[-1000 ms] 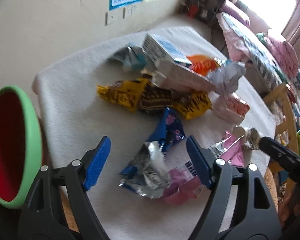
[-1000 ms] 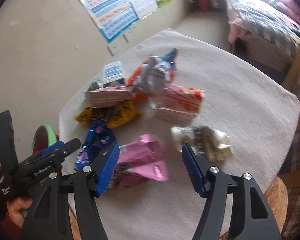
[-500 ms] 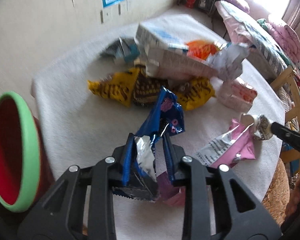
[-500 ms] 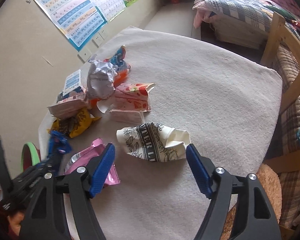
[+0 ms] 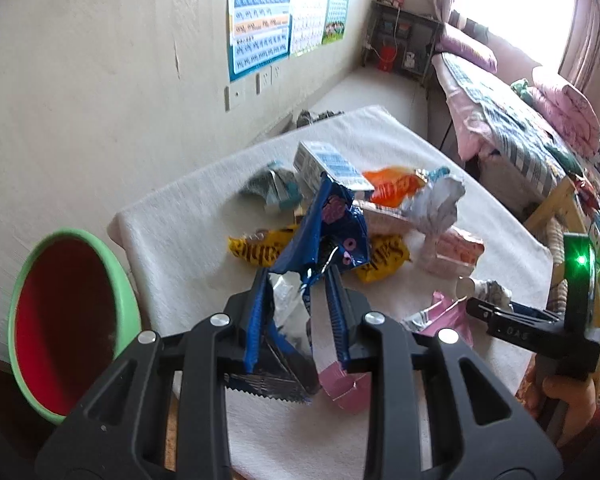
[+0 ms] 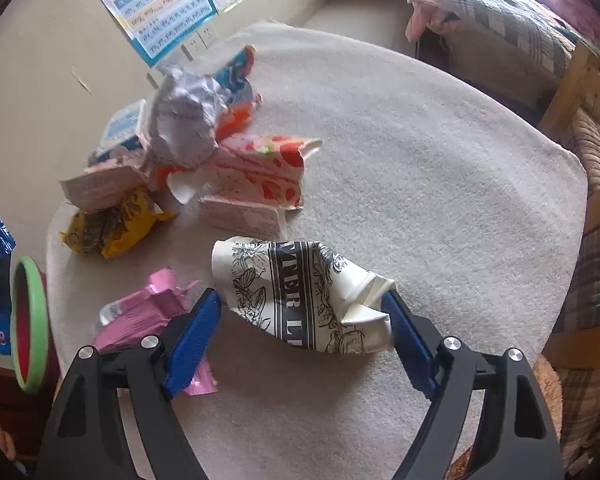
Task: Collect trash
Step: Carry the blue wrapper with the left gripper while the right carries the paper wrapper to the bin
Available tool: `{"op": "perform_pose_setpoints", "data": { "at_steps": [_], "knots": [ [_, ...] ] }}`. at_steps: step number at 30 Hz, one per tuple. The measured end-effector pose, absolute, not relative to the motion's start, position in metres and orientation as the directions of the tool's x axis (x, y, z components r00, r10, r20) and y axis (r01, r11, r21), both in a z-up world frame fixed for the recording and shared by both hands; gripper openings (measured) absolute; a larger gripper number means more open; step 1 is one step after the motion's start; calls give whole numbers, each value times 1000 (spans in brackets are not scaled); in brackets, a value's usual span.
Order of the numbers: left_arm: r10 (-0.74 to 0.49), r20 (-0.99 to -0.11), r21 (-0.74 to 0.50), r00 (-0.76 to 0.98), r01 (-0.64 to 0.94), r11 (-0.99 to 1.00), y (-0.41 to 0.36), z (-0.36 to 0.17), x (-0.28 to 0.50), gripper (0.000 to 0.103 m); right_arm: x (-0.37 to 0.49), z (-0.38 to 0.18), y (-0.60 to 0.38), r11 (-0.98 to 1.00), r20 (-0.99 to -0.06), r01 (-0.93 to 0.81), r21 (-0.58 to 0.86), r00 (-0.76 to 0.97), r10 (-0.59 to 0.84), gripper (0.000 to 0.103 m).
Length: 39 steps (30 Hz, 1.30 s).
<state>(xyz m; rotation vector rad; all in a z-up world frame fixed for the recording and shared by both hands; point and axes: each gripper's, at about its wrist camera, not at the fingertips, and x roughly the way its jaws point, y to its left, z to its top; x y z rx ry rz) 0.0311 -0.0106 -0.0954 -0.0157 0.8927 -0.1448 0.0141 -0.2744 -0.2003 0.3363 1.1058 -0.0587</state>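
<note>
My left claw (image 5: 296, 304) is pinching one blue wrapper (image 5: 328, 228), its pads pressed on the crumpled lower end; the wrapper is hanging clear of the table, rising toward 12 o'clock in the left view. One pink packet (image 5: 340, 380) is hanging between the same fingers, toward 6 o'clock; whether it is pinched I cannot tell.

My right claw (image 6: 300, 316) is spreading, jaws opening, with one crumpled paper cup (image 6: 300, 292) printed in black lying between the pads. The cup is resting on the table; whether either pad is touching it I cannot tell.

Count in the right view: one pink wrapper (image 6: 140, 312) at 9 o'clock of the cup, one yellow wrapper (image 6: 112, 228) at 10 o'clock, one strawberry-print carton (image 6: 260, 176) at 12 o'clock, one ball of crumpled white paper (image 6: 188, 120) and one orange wrapper (image 6: 236, 116) beyond it. The left view is showing two yellow ends (image 5: 256, 248) behind the blue wrapper.

One bin (image 5: 60, 316), green rim and red inside, is standing off the table's edge at 9 o'clock.

The table (image 6: 420, 160) is wearing a pale towelling cover. Two posters (image 5: 260, 28) are hanging on the cream wall; one bed (image 5: 520, 128) is standing under a bright window.
</note>
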Motion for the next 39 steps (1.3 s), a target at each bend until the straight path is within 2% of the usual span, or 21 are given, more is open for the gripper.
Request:
{"op": "perform_pose_setpoints", "data": {
  "at_steps": [19,39],
  "knots": [
    [-108,-712,-93,694,60,994,12,-58,26,28,6,-78,-240,959,-717,80,272,682,147,79],
    [-68,-704,-96,706,0,995,29,-55,22,28,8,-56,-220,964,-684,18,265,708,175,79]
  ]
}}
